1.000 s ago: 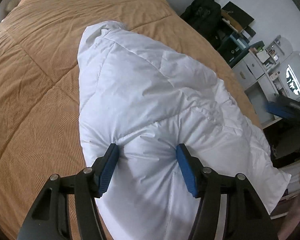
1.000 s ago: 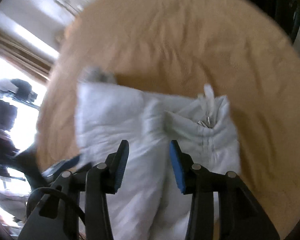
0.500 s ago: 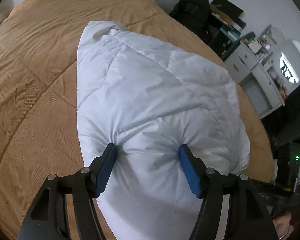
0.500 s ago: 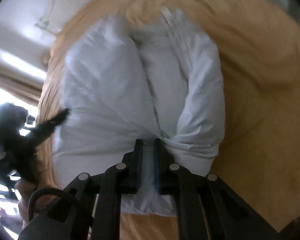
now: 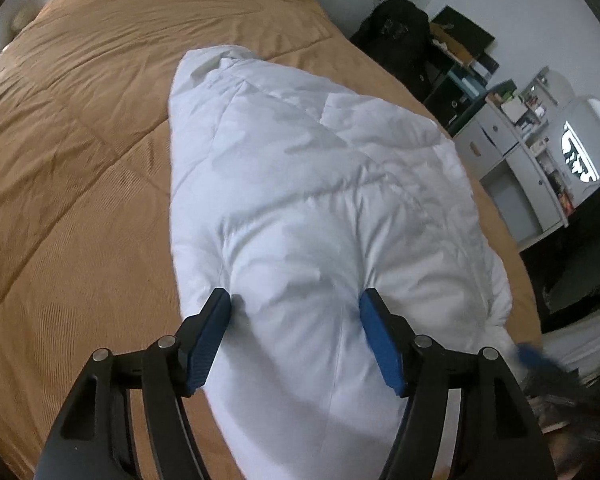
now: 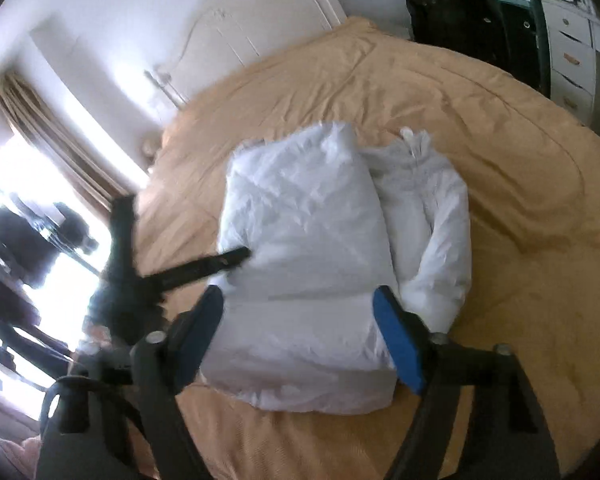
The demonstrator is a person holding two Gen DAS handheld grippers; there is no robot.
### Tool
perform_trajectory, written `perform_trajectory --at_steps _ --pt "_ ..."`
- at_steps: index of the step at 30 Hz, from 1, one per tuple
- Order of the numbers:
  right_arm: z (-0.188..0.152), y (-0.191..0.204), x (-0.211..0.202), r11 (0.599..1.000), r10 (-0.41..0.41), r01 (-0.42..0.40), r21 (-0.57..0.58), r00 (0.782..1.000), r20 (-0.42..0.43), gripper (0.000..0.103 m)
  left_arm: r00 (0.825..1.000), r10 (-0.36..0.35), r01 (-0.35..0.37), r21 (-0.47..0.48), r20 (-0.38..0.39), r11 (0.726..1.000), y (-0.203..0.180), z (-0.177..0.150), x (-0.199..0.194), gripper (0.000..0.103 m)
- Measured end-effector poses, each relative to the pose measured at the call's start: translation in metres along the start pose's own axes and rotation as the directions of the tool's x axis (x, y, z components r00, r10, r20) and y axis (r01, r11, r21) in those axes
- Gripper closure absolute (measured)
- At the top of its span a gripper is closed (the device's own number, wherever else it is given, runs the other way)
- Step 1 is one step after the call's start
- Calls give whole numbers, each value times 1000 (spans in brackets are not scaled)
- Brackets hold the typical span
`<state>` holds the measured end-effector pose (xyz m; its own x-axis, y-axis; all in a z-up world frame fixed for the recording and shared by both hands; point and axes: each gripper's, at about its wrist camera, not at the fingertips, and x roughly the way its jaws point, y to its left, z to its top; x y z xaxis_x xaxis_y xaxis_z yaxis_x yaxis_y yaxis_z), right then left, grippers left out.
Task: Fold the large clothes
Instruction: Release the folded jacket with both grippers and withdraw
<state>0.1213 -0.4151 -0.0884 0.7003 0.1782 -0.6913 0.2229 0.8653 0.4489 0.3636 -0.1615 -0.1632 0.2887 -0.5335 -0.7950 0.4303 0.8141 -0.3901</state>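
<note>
A white puffy jacket (image 5: 320, 180) lies folded on the tan bed cover (image 5: 80, 140). My left gripper (image 5: 294, 295) has its blue pads pressed into a thick bulge at the jacket's near end, with creases running out from both pads. In the right wrist view the jacket (image 6: 308, 220) shows a folded layer over the zipped front. One dark finger (image 6: 220, 260) of the left gripper rests on its left edge. My right gripper (image 6: 298, 294) hangs above the jacket's near edge. Its jaws are opening and its pads are clear of the fabric.
A white headboard (image 6: 260, 32) stands at the far end of the bed. A black backpack (image 5: 396, 28) and white drawers (image 5: 500, 148) stand beyond the bed's right edge. A bright window with curtains (image 6: 40, 128) is to the left. Tan cover (image 6: 500, 160) lies bare around the jacket.
The right gripper shut on the jacket's fabric half a second ago; it has since let go and drawn back. The jacket's spread-out right part has come in. The left gripper keeps its hold.
</note>
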Motion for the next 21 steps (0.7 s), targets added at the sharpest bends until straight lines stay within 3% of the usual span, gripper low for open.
perform_trajectory --at_steps 1,3,4,5,7,8,13,15,18,21 --pt "-5 -6 15 999 -37 37 -1 999 -36 65 1000 -6 6 -9 3 1000 2 -3 -3 32" --pt "-13 -27 51 994 -112 113 1 985 -130 83 1000 -24 24 -36 -2 999 8 -17 -6 27" --pt "-23 -37 68 992 -121 123 1 979 -163 86 999 -46 45 -56 -9 997 9 -22 -7 27" --pt "-28 -43 76 992 -123 126 9 976 -178 86 999 -51 51 -78 1 996 9 -24 -11 28" --pt "-31 -44 85 987 -159 157 -27 968 -193 87 999 -47 49 -87 25 995 4 -20 -24 50" --pt "-29 -40 86 984 -177 169 -58 966 -187 87 998 -42 45 -67 47 997 -3 -13 -31 56" --pt "-26 -38 83 982 -187 180 -54 968 -167 87 996 0 -11 131 86 991 -55 48 -30 64" --pt "-29 -32 75 982 -187 180 -56 970 -158 87 998 26 -38 208 58 977 -73 70 -10 77" --pt "-34 -35 72 982 -185 179 -56 971 -151 87 994 50 -31 199 -93 979 -72 94 49 93" --pt "-48 -27 66 982 -185 177 -62 972 -144 87 986 91 -63 199 -137 978 -68 102 85 97"
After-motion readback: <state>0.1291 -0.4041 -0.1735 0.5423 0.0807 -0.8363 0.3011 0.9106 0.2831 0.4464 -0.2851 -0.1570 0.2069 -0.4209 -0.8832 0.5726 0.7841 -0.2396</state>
